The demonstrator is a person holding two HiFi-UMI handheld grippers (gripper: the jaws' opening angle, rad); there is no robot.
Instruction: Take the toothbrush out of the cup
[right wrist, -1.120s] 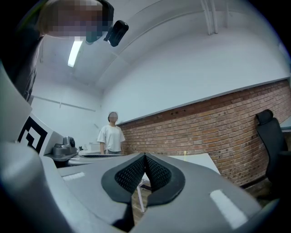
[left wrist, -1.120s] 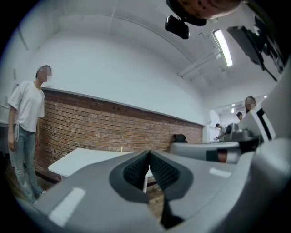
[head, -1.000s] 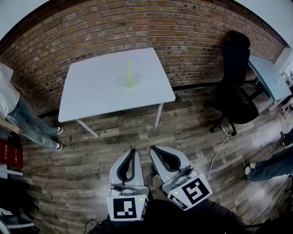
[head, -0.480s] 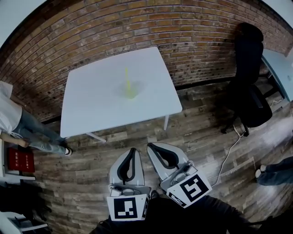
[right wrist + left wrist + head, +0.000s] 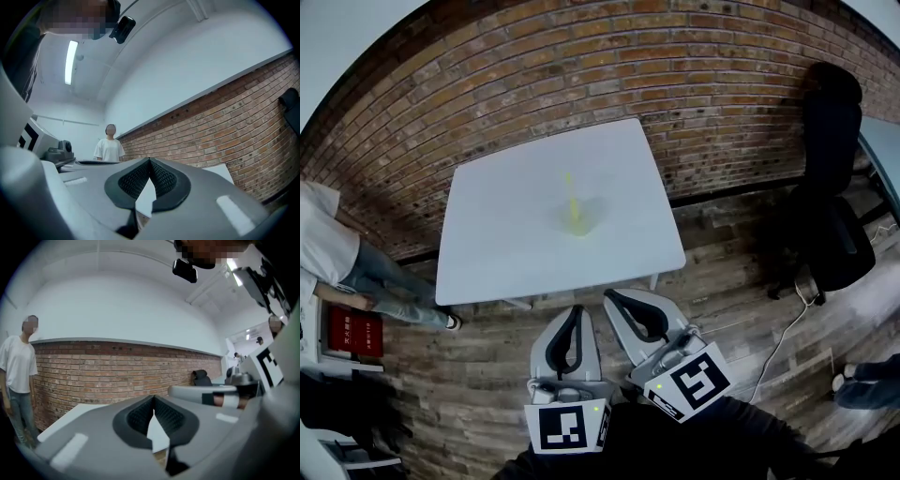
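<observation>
Left gripper (image 5: 574,311) and right gripper (image 5: 611,296) at lower centre of head view, side by side over wood floor (image 5: 469,375), each with jaws pressed together on nothing. Yellow-green toothbrush (image 5: 569,190) upright in cup (image 5: 577,223) at mid-frame, well apart from both grippers. Cup near middle of white table (image 5: 497,267). Beyond table, brick wall (image 5: 581,66); black office chair (image 5: 834,187) at right edge; person (image 5: 337,262) at left edge.

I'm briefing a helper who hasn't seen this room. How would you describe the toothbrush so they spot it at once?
Find the white table standing against the brick wall. Near its middle sits a pale cup, and the toothbrush is the thin yellow-green stick standing up out of it, the only bright colour there.
</observation>
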